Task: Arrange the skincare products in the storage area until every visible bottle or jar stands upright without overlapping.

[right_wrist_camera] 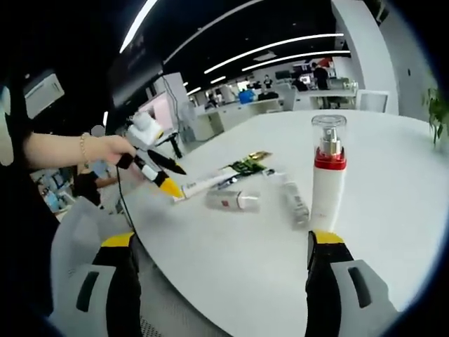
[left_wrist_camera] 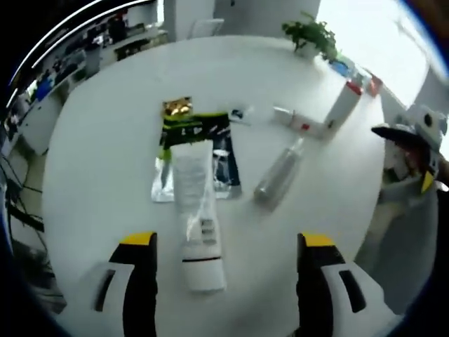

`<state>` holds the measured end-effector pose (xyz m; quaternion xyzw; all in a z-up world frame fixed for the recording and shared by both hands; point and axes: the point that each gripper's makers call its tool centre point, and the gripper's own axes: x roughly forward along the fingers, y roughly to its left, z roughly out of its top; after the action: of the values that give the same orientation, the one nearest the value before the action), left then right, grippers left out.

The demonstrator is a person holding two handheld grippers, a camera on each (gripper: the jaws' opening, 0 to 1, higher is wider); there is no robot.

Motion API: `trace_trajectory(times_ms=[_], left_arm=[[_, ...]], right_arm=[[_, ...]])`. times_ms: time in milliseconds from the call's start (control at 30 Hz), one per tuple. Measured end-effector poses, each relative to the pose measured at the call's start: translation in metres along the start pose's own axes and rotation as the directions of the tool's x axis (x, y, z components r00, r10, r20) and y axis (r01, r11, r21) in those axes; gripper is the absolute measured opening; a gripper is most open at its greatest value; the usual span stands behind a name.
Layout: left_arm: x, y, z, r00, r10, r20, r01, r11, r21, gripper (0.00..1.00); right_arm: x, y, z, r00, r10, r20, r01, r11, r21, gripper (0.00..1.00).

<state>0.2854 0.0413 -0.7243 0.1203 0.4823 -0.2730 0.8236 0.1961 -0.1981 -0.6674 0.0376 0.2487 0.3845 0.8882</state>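
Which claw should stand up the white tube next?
Left, probably. The left claw is open and already straddles the white tube, which lies flat on the table. The right claw is open beside the upright spray bottle, with the tube farther off.

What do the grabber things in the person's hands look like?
Each gripper has two chunky jaws: black inner faces, yellow tips, white outer shells with dark slots. That goes for the left gripper and the right gripper. The person's hand has a thin bracelet at the wrist.
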Motion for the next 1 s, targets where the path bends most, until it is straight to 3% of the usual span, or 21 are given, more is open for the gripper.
trace_trajectory(times_ms=[400, 567, 1000], left_arm=[[0.024, 0.016, 0.017, 0.997, -0.007, -0.078, 0.009, 0.999, 0.034, 0.68], [0.031, 0.022, 0.020, 0.993, -0.001, -0.117, 0.011, 0.997, 0.083, 0.63], [0.052, 0.036, 0.024, 0.978, 0.015, -0.207, 0.005, 0.995, 0.098, 0.54]], right_arm=[[0.002, 0.000, -0.006, 0.999, 0.000, -0.033, 0.000, 1.000, -0.001, 0.99], [0.002, 0.000, -0.008, 0.999, -0.001, -0.043, 0.001, 1.000, 0.004, 0.98], [0.001, -0.004, -0.009, 0.999, -0.017, -0.047, 0.018, 1.000, 0.015, 0.98]])
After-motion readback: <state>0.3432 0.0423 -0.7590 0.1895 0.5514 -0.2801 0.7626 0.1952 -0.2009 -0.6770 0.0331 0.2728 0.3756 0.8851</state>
